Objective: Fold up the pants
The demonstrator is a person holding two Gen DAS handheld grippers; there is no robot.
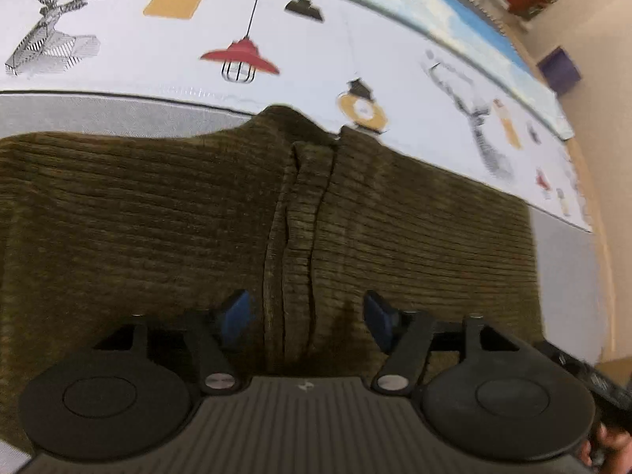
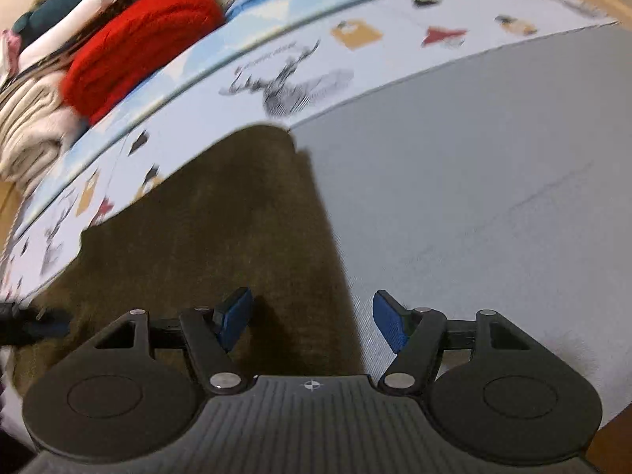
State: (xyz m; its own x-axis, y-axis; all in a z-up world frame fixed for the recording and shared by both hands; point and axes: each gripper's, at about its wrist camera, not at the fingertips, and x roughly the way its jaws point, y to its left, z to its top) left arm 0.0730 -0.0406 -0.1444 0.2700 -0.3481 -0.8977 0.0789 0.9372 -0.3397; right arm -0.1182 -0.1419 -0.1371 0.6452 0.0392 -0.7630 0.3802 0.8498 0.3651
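Grey mat (image 2: 474,158) w/ olive corduroy pants (image 1: 158,217) flat; left tool (image 1: 306,316) & right tool (image 2: 312,320) both agape, gripping nothing.

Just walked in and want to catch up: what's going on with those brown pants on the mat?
A person is folding olive-brown corduroy pants on a grey mat, one handheld gripper in each hand. Both grippers are open and holding nothing. The left gripper hangs over a raised ridge of cloth in the middle of the pants; the right gripper is above the pants' edge, where they meet the bare mat. A pile of other clothes sits beyond.
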